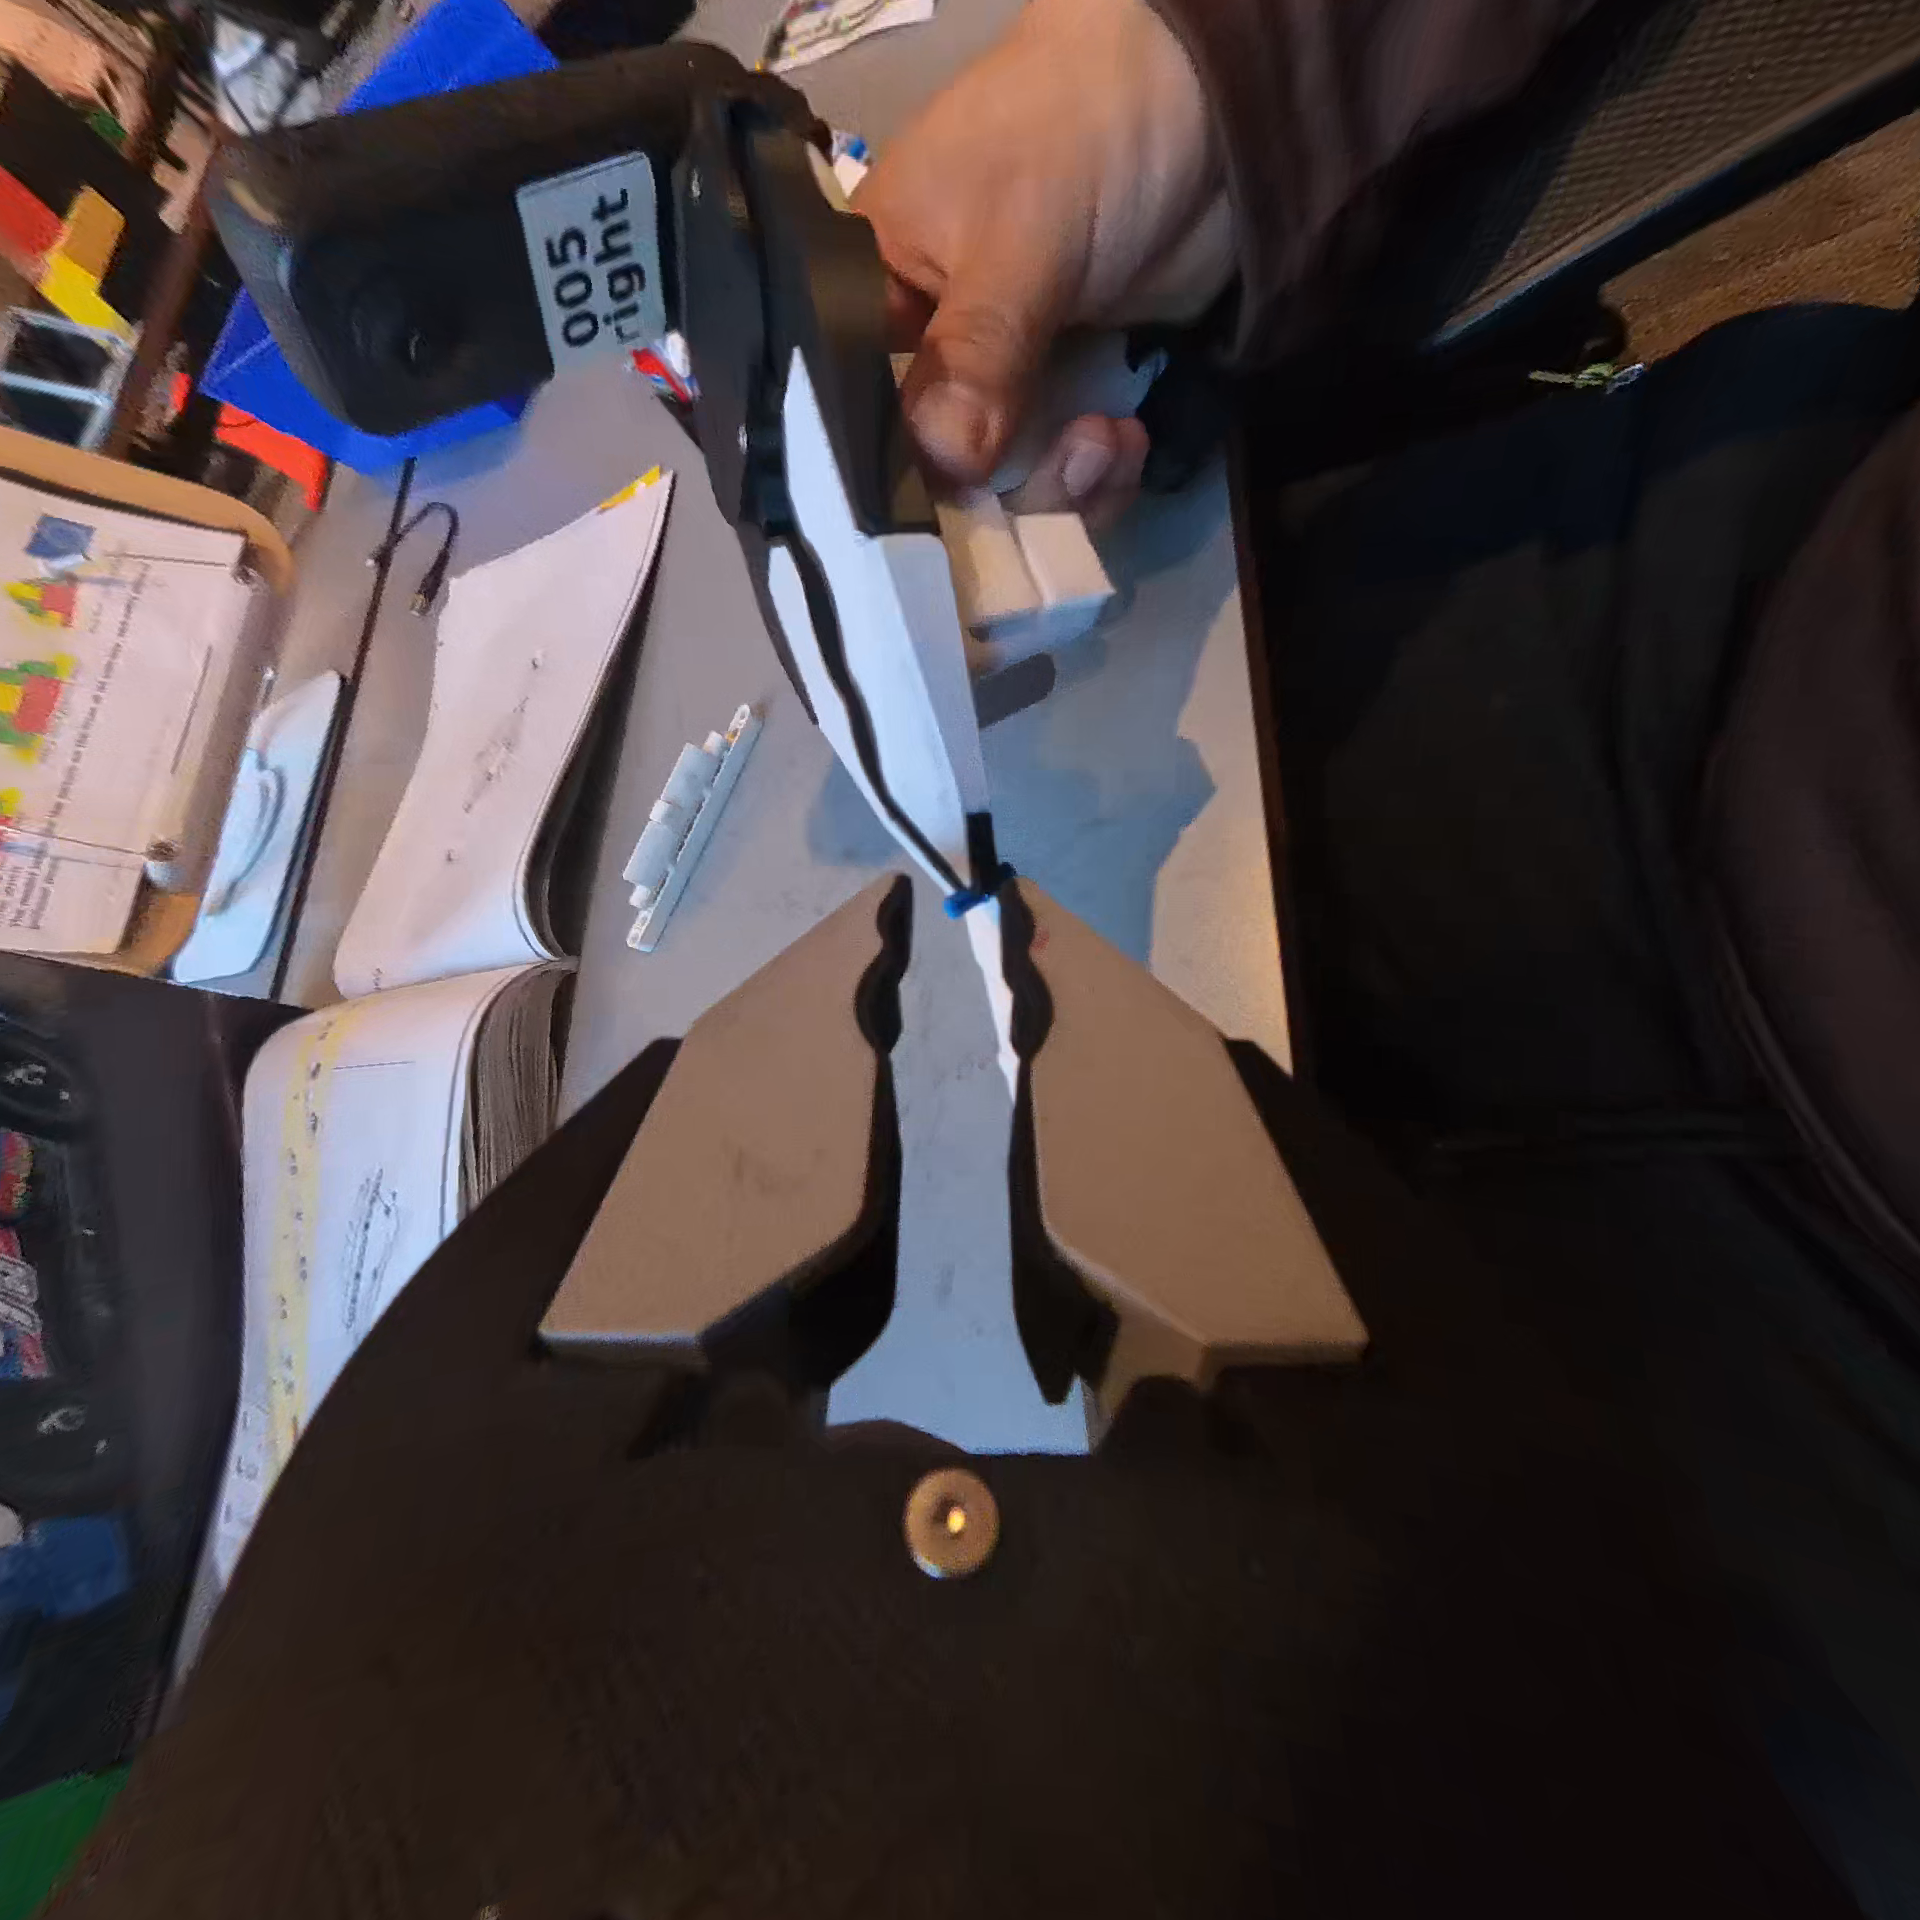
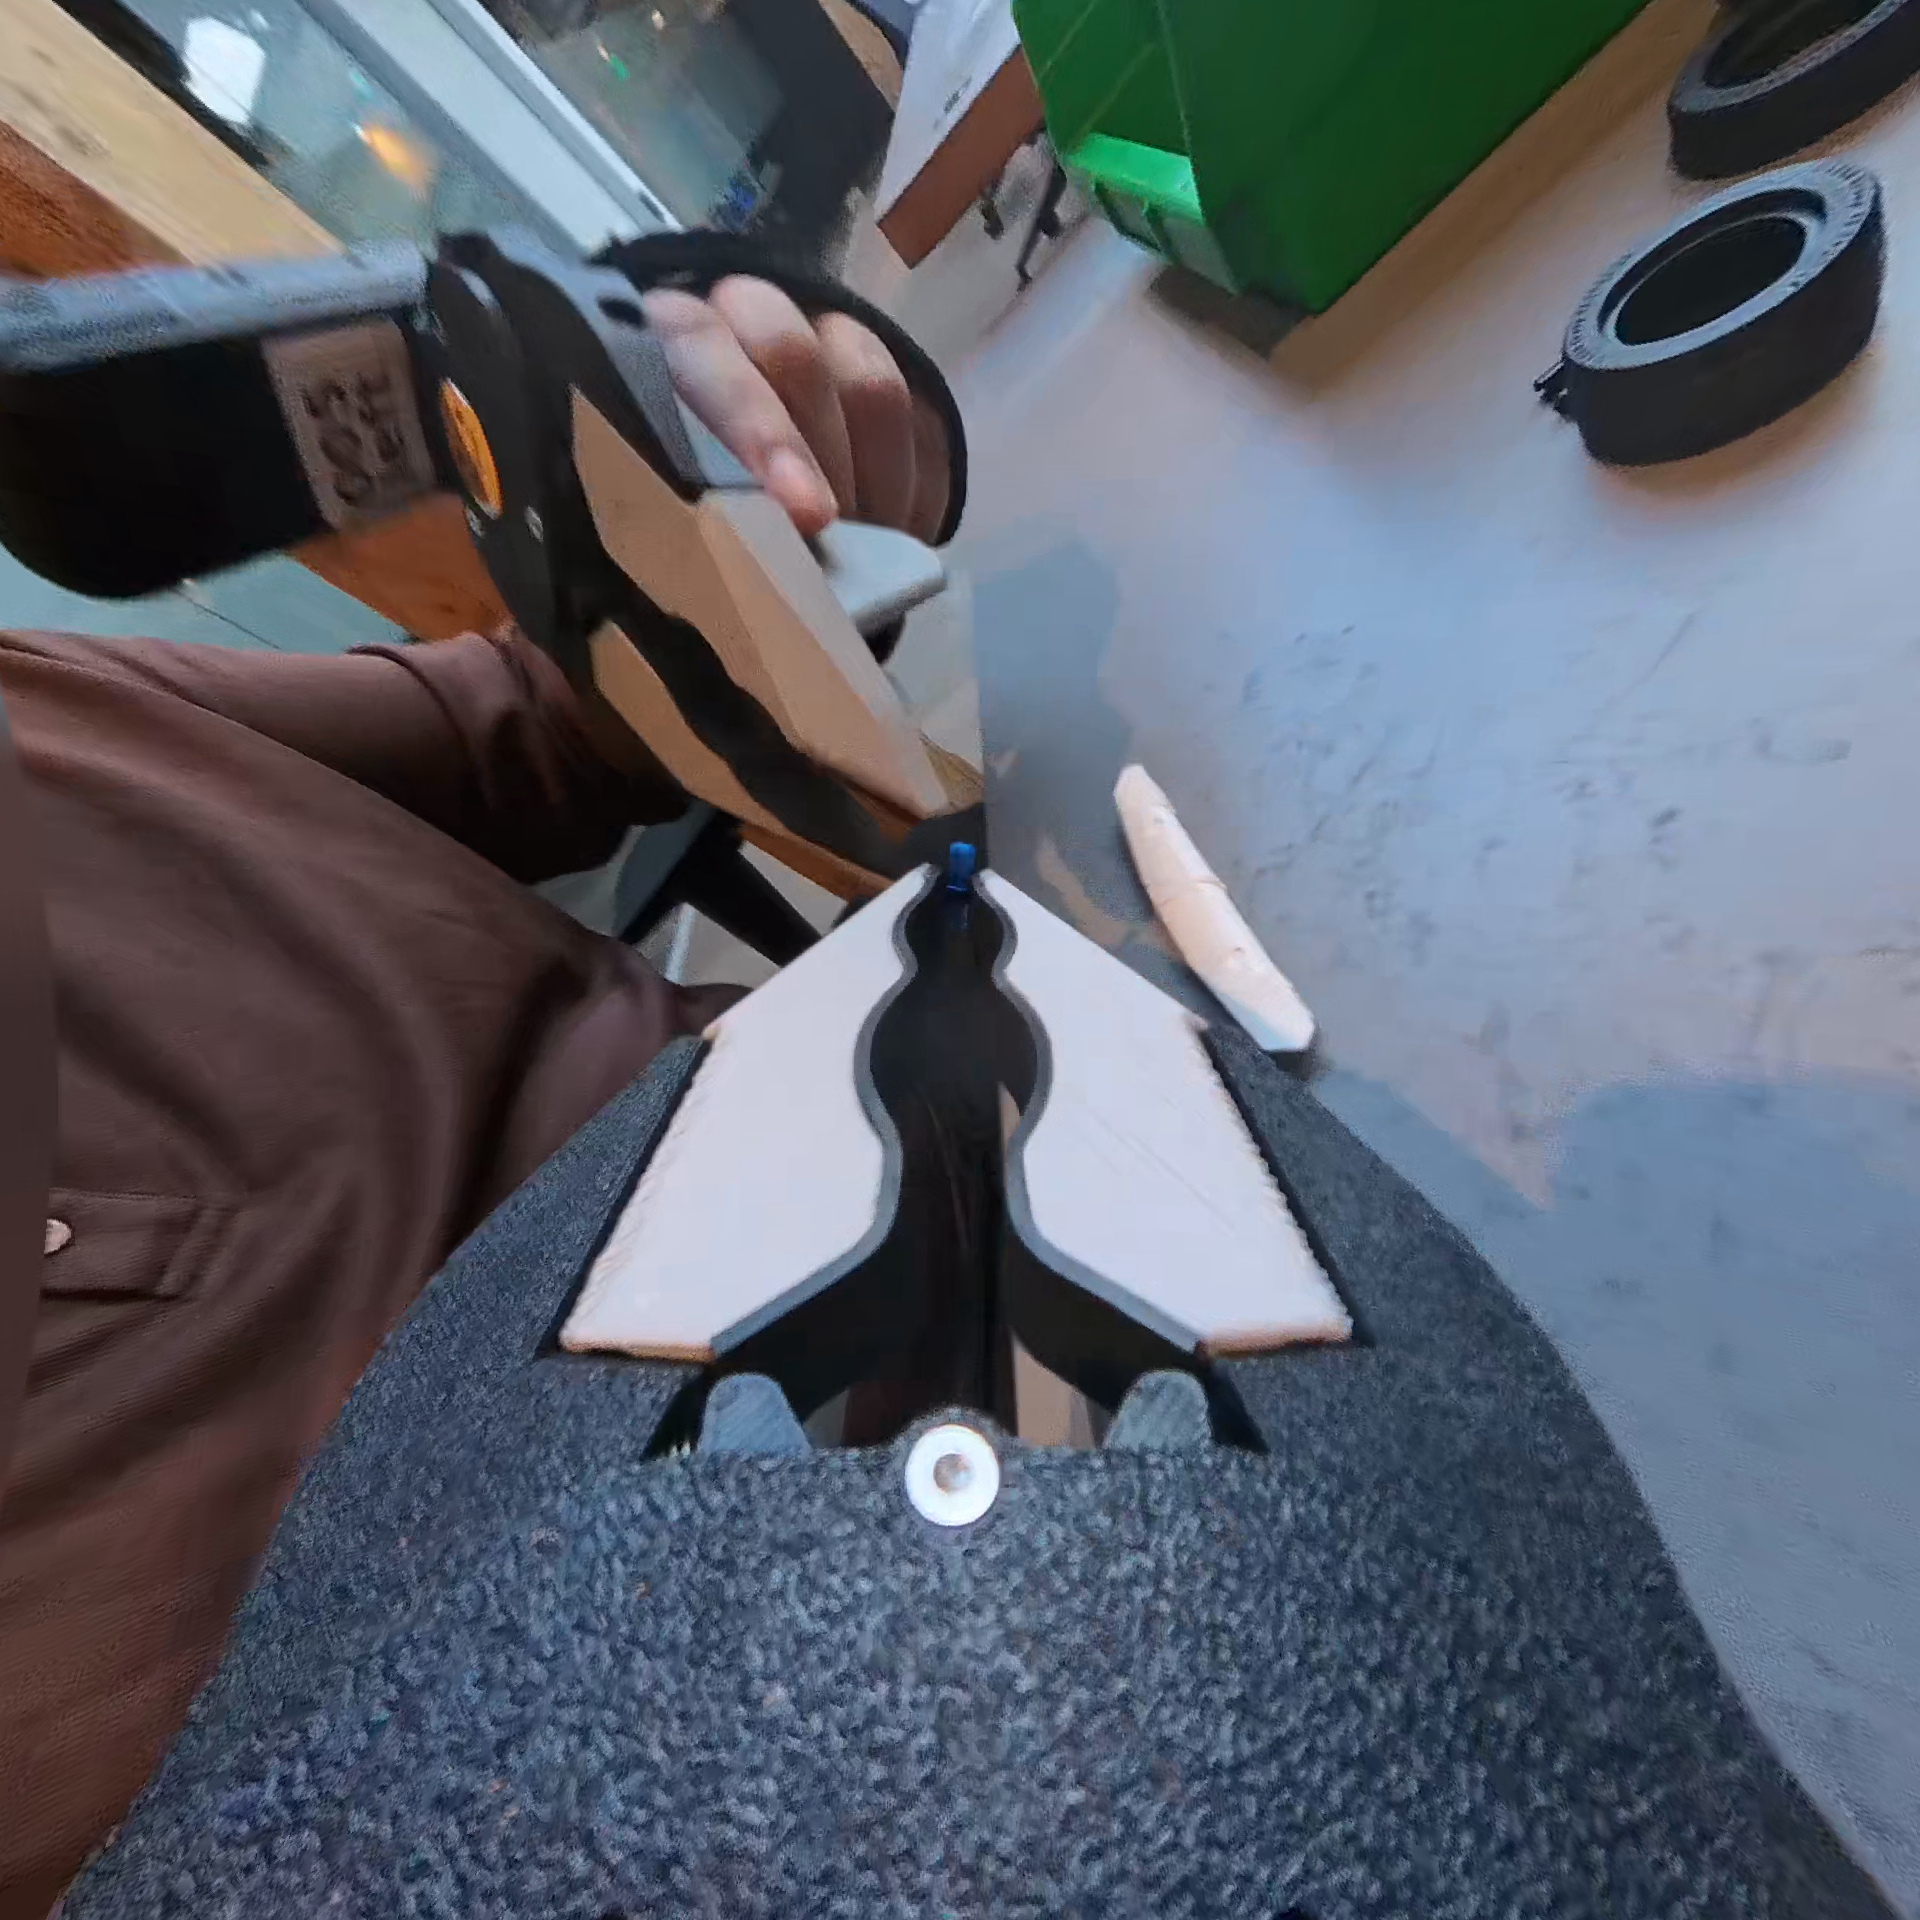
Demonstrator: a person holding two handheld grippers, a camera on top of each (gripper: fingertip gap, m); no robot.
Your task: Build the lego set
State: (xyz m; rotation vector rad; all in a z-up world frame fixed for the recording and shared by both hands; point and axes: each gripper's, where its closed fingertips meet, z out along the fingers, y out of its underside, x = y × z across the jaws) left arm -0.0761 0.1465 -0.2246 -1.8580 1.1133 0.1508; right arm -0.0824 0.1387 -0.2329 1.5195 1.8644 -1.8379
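My right gripper (image 2: 956,875) is shut on a small blue pin (image 2: 960,860) that sticks out past its fingertips. In the left wrist view the right gripper (image 1: 971,883) reaches down from above, and the blue pin (image 1: 966,900), with a short black part above it, sits in the gap between my left gripper's tips. My left gripper (image 1: 961,888) is open by a narrow gap and holds nothing. In the right wrist view the left gripper (image 2: 935,816) comes in from the upper left, tips just above the pin. A white Lego beam assembly (image 1: 691,821) lies on the grey table (image 2: 1558,779).
An open instruction book (image 1: 499,748) lies left of the white assembly (image 2: 1205,914). A printed sheet on a board (image 1: 104,707) and a blue bin (image 1: 312,353) are further left. Two black tyres (image 2: 1725,312) and a green box (image 2: 1299,125) are at the far side. The table edge (image 1: 1262,727) runs near the person's lap. Left and right tips are no more than a few centimetres apart. Between my right fingertips and the white Lego beam assembly (image 1: 691,821) there is roughly 15 cm.
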